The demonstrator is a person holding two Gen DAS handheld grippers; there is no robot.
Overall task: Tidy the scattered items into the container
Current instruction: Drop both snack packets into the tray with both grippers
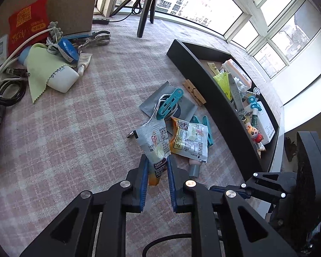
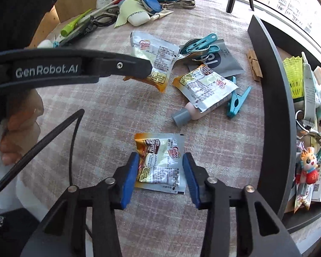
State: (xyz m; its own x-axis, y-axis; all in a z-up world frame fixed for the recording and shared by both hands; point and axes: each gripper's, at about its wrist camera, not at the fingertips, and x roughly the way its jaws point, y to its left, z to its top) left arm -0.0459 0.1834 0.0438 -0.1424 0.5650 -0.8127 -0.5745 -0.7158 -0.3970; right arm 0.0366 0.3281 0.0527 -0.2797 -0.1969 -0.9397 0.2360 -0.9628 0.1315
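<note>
My left gripper [image 1: 157,160] is shut on a Coffee-mate sachet [image 1: 155,143] and holds it off the checked cloth; the right wrist view shows that sachet [image 2: 154,57] hanging from the left gripper's fingers [image 2: 139,67]. My right gripper [image 2: 160,167] is open, its blue pads on either side of another Coffee-mate sachet [image 2: 160,162] lying flat on the cloth. A third sachet [image 2: 203,85] lies over a small pink bottle [image 2: 187,113]. The dark container [image 2: 274,107] stands at the right, holding several items.
Teal clothes pegs [image 2: 237,102], a grey pouch [image 2: 222,62] and a wooden peg [image 2: 254,66] lie near the container. A far pile holds a green cloth [image 1: 42,68], white case, blue disc [image 1: 67,50], cables and a red pouch [image 1: 28,21]. A tripod [image 1: 145,10] stands by the window.
</note>
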